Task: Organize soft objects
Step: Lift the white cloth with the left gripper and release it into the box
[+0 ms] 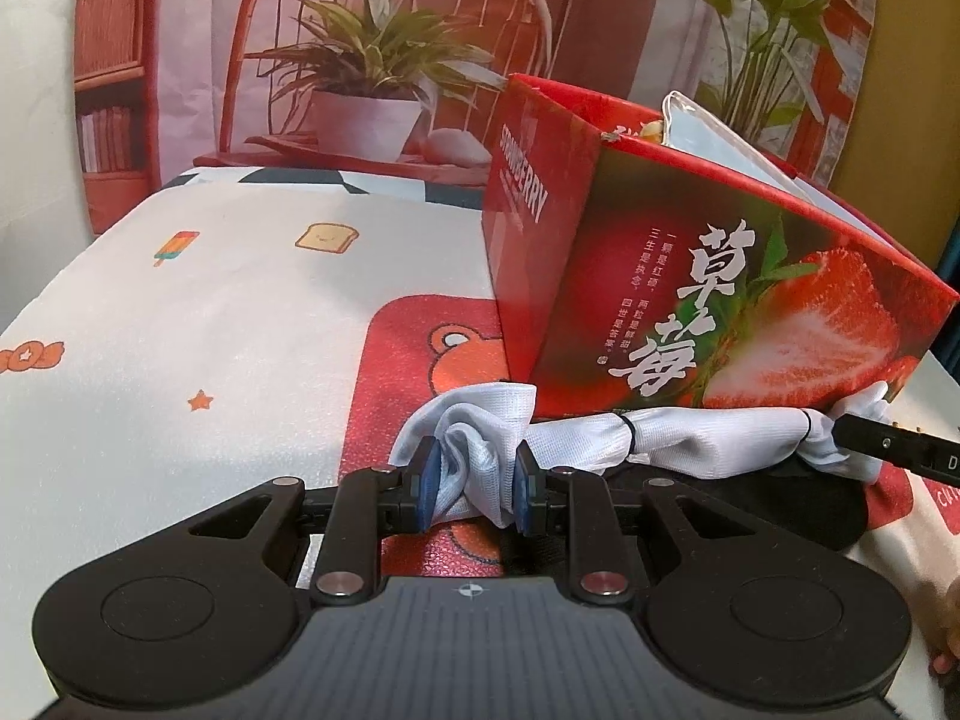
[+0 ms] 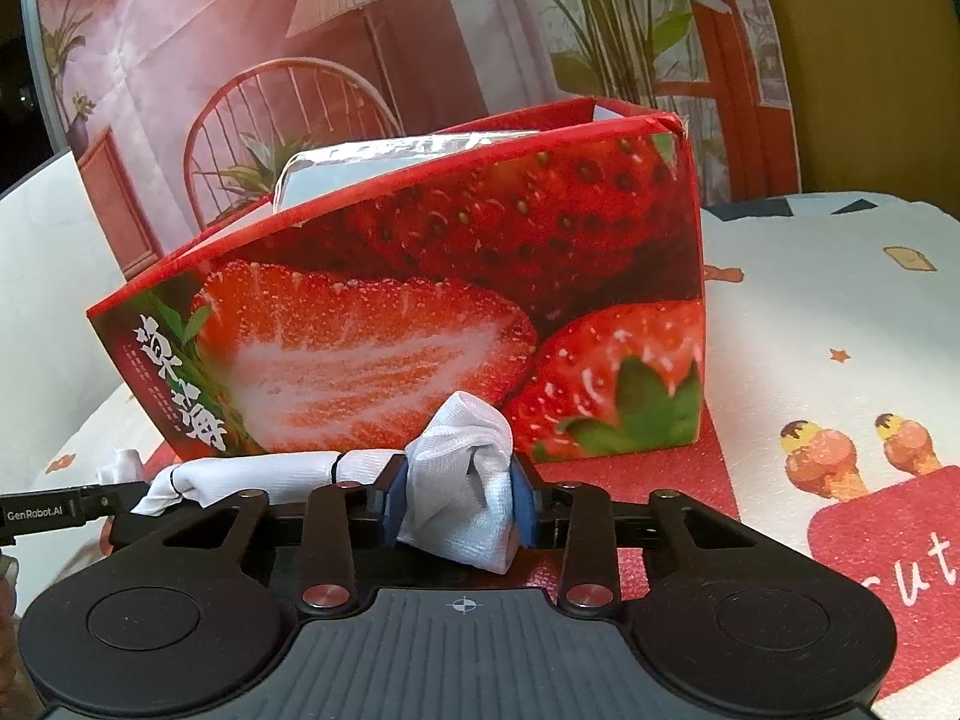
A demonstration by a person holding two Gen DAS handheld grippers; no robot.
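- Nearest to the left wrist camera, the left black tongs (image 1: 473,483) with blue pads are closed on one bunched end of a long white mesh cloth (image 1: 678,435) that is rolled like a rope.
- From this end the white cloth runs to the right, just in front of the box, and two thin black bands are tied around it.
- Its other end is between the blue pads of the right black tongs (image 2: 459,507), which are closed on it; in the right wrist view the cloth (image 2: 459,480) sticks up above the pads as a crumpled lump.
- Each camera sees the tip of the other tongs at the far end of the cloth: at the right edge in the left view, at the left edge in the right view.
- Just behind the cloth stands a red cardboard box printed with strawberries and white Chinese characters (image 1: 690,300); I cannot tell if the cloth touches it.
- Its top is open, and a pale blue packet in clear plastic (image 1: 714,132) sticks out above the rim.
- Both box and cloth are over a tabletop covered with a white cartoon-printed cloth (image 1: 228,312), which has a red bear patch (image 1: 444,360) below the left tongs.
- Behind the tabletop hangs a printed backdrop with a red chair and potted plants (image 1: 372,60).
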